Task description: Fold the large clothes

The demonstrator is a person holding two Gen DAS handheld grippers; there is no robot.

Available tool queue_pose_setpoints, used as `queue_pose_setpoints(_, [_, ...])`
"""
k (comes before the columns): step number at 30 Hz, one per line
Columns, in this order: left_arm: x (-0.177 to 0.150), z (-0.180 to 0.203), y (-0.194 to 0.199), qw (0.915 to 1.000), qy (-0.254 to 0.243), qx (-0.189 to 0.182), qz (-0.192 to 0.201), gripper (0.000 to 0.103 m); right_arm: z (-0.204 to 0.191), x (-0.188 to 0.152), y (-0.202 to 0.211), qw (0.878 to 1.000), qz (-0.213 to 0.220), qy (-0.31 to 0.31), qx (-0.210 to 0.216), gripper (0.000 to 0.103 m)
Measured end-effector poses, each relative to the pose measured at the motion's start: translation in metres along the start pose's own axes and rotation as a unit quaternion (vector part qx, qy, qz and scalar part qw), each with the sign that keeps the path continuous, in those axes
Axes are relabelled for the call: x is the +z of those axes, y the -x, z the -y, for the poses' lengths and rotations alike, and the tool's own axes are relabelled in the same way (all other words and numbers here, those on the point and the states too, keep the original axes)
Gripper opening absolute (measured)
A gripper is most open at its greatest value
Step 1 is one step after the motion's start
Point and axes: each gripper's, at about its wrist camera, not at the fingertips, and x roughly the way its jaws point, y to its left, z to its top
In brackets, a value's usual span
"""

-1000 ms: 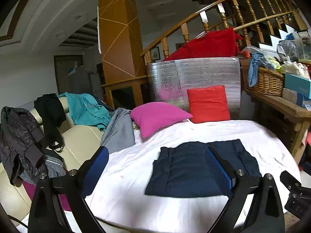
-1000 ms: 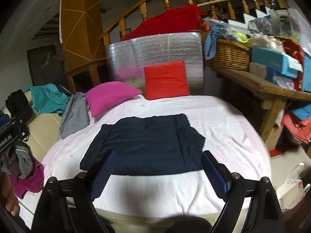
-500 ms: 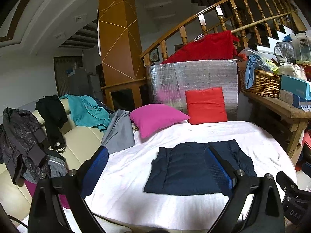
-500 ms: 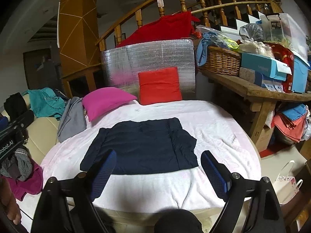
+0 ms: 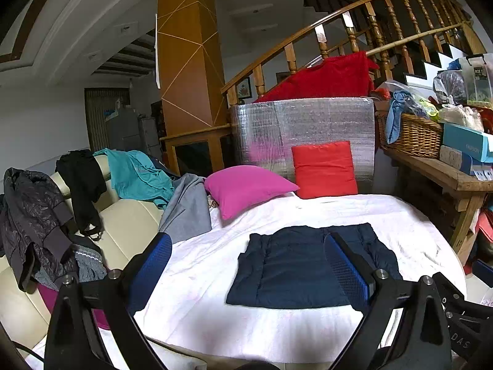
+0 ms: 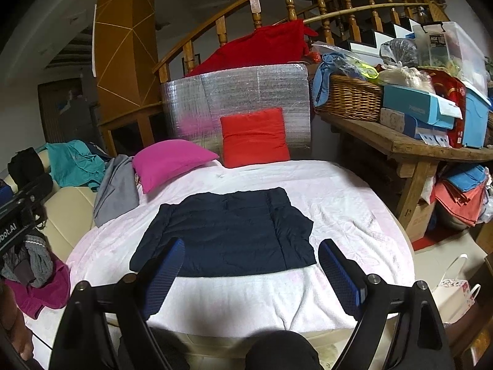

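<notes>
navy garment [image 6: 228, 231] folded flat, mid white-covered round tabletop [image 6: 354, 212] | both tongs, left [image 5: 246, 271] and right [image 6: 249, 271], pulled back and up since a second ago, wide, empty | fold looks done | count: one garment on top, two cushions, pink [image 6: 172, 160] and red [image 6: 254, 137]

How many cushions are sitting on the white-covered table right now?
2. A pink cushion lies at the table's far left edge, and a red cushion stands beside it, leaning against the silver foil panel. Others may be hidden behind the clutter.
</notes>
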Motion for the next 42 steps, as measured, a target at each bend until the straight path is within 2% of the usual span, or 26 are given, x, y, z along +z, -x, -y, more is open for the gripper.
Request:
queue_pose_setpoints(15, [0.003,-0.004,0.004,1.0,0.002,-0.005,0.005,0.099,-0.004,0.011,0.005,1.0,0.008,0.007,-0.003,0.091])
queue_pose_setpoints(21, [0.006,-0.011,-0.011,0.9998,0.018,-0.009,-0.008,0.099,-0.006,0.015,-0.008,1.0,-0.001,0.004,0.003,0.091])
queue_pose_setpoints(38, [0.02,-0.035,-0.053,0.9989,0.043,-0.019,0.001,0.099,-0.034,0.044,-0.044,1.0,-0.002,0.025,-0.008,0.091])
queue_pose_setpoints(40, [0.018,-0.039,-0.067,0.9985,0.048,-0.023,0.005,0.1,-0.038,0.046,-0.051,0.999,-0.005,0.03,-0.009,0.091])
queue_pose_setpoints(42, [0.014,-0.046,-0.09,0.9984,0.055,-0.008,-0.003,0.1,-0.038,0.05,-0.06,0.999,-0.006,0.034,-0.01,0.091])
